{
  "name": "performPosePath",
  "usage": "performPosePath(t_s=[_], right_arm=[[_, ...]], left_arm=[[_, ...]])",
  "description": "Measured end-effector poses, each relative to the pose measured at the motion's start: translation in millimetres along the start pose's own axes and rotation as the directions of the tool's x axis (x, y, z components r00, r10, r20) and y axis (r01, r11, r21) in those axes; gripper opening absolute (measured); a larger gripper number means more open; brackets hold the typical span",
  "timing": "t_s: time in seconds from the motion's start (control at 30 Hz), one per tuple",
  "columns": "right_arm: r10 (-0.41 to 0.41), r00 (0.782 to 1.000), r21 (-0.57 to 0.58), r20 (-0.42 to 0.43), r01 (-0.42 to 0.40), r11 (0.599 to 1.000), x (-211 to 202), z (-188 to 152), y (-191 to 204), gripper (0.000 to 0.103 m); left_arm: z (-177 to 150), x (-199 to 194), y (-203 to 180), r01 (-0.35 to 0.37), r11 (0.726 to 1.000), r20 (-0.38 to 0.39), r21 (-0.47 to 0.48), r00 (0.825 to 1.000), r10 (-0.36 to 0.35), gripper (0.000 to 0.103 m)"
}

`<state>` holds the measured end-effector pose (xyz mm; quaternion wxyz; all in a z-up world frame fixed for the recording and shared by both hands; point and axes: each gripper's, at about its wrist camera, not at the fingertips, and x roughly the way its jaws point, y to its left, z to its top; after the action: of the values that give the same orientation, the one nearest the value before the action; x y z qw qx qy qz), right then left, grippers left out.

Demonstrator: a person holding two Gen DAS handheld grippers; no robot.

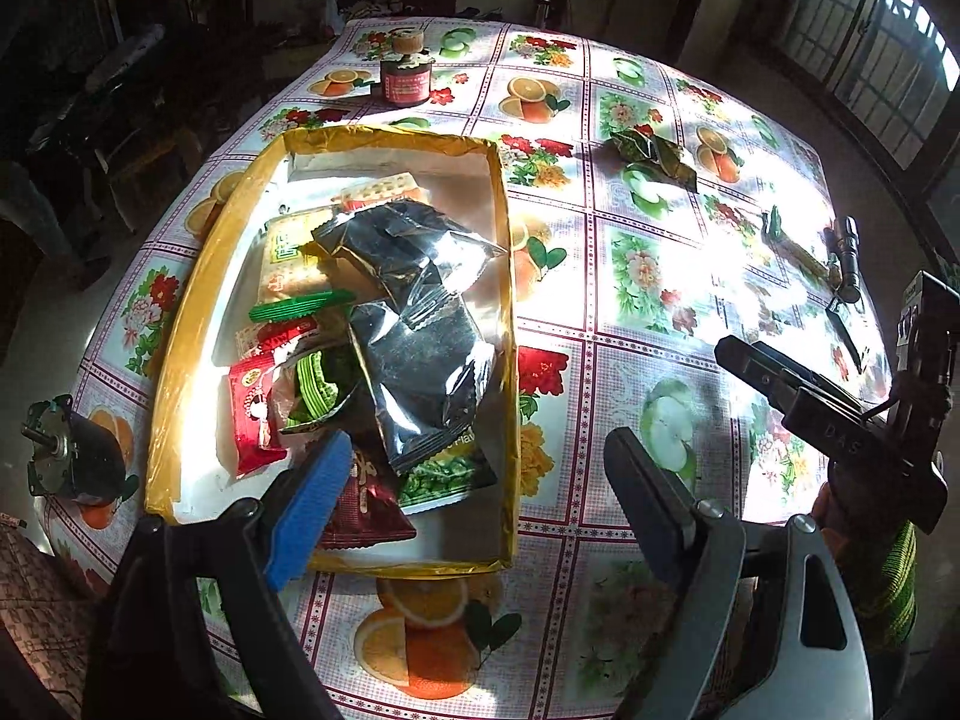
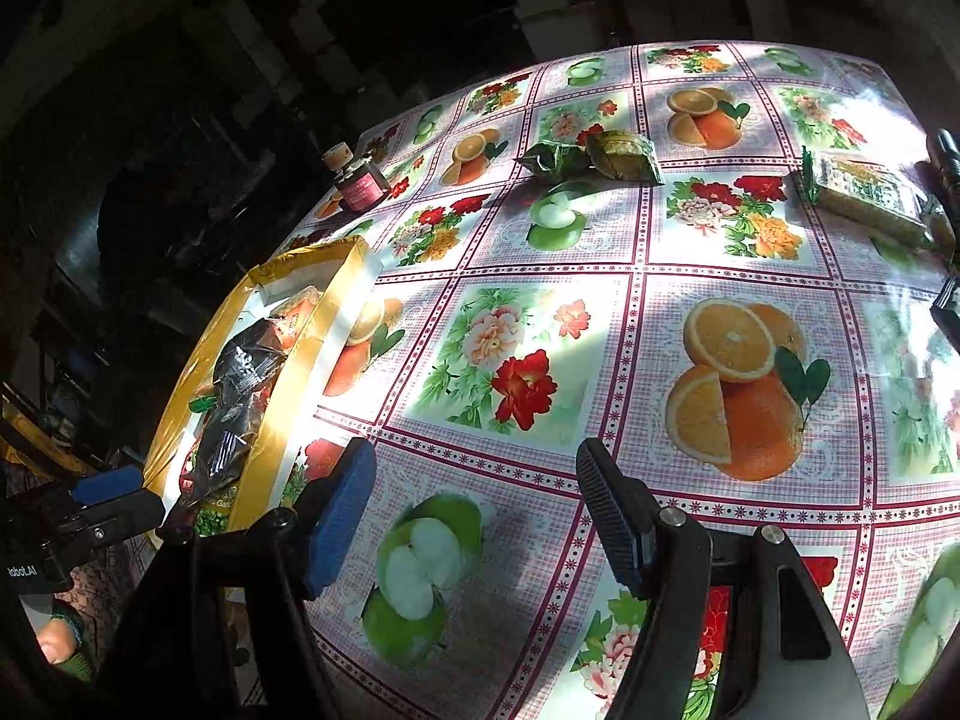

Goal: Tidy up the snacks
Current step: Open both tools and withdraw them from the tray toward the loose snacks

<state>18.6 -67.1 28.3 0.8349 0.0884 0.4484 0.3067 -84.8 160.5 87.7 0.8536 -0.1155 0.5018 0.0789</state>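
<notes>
Both grippers empty, jaws well apart. Left gripper [image 1: 480, 504] hangs over the near end of the yellow-rimmed box [image 1: 504, 300], nothing between its pads; right gripper [image 2: 474, 516] sits over bare tablecloth [image 2: 600, 360] beside the box, also holding nothing.

Box already carries a heap of snacks: silver packets [image 1: 420, 360], red and green wrappers. Two items not boxed yet: green packet [image 2: 591, 159] at the far side of the table, cracker pack [image 2: 870, 195] near the far right edge (next to a dark flashlight-like thing, not a snack).

Step looks like a reach between drops. Next move, my guess: right gripper goes to one of the loose packs. Cracker pack is flat, so jaws need to straddle its narrow width, pinch lightly, then carry it over the box rim.
</notes>
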Motion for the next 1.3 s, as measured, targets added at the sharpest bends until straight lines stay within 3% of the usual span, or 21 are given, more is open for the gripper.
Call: performPosePath(t_s=[0.37, 0.63, 0.8, 1.03, 1.27, 1.3], right_arm=[[-0.05, 0.998, 0.085, 0.04, 0.046, 0.995, -22.7, -1.9, -58.0, 0.07], [-0.063, 0.994, 0.111, 0.091, 0.053, 0.992, -21.3, 25.9, -81.2, 0.07], [-0.073, 0.99, 0.026, 0.119, 0.071, 0.997, 4.4, 71.4, -73.6, 0.07], [-0.093, 0.989, 0.032, 0.113, 0.09, 0.995, 66.5, 138.3, -73.6, 0.07], [-0.128, 0.99, 0.048, 0.057, 0.125, 0.991, 119.6, 167.2, -84.5, 0.069], [-0.125, 0.989, 0.028, 0.082, 0.123, 0.992, 120.1, 168.0, -84.0, 0.063]], left_arm=[[15.5, 14.6, -53.2, 0.033, 0.996, -0.025, 0.086, 0.999, -0.031, 0.086], [42.8, 35.0, -79.2, 0.021, 0.996, -0.036, 0.085, 0.999, -0.018, 0.086], [71.7, 59.1, -90.1, -0.023, 0.996, -0.035, 0.089, 0.999, 0.026, 0.086], [125.3, 96.0, -90.9, -0.094, 0.99, -0.044, 0.101, 0.994, 0.099, 0.086], [178.7, 129.3, -99.1, -0.134, 0.984, -0.023, 0.117, 0.99, 0.137, 0.086], [185.2, 136.7, -102.2, -0.138, 0.982, -0.03, 0.127, 0.989, 0.143, 0.086]])
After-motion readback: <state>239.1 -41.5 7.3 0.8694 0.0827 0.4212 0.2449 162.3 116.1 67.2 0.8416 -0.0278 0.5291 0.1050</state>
